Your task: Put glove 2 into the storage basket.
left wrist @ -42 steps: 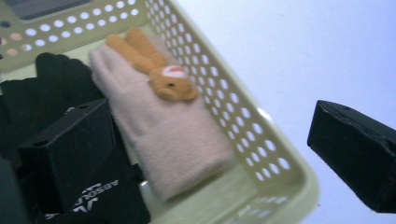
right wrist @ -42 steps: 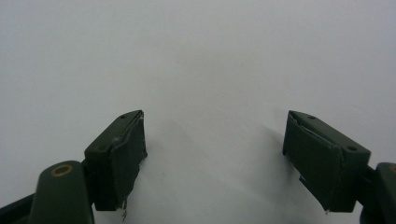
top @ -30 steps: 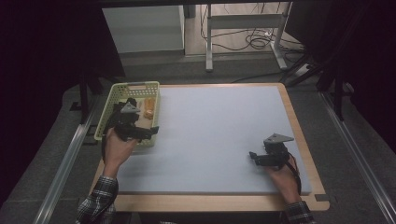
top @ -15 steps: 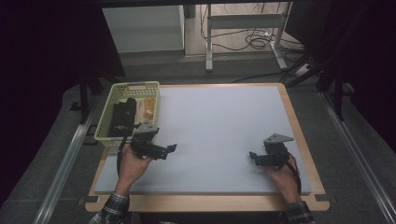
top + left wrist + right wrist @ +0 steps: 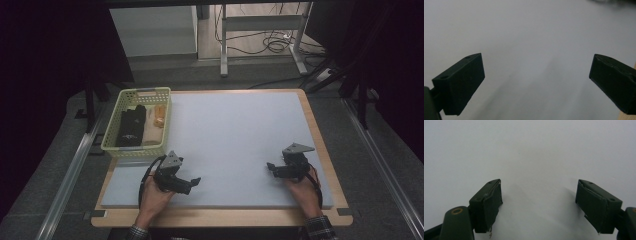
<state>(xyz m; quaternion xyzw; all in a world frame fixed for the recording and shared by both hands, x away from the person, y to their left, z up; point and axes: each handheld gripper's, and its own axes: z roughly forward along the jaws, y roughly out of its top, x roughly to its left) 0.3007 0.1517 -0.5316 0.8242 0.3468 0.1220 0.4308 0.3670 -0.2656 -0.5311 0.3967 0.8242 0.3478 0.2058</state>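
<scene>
While both claws, left (image 5: 196, 181) and right (image 5: 270, 166), gaped empty, the soft, light black cloth (image 5: 131, 126) in the basket (image 5: 111, 145) beyond the left one probably needed a mid-fold pinch.

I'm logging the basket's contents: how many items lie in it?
3 in the basket: black item left, beige item middle, orange item far right corner. More may be hidden.

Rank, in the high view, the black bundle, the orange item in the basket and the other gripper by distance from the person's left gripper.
From the left gripper:
1. Black bundle, in the yellow basket, beyond and to its left.
2. Orange item, farther back in the basket.
3. Right gripper, across the mat at the right.
</scene>
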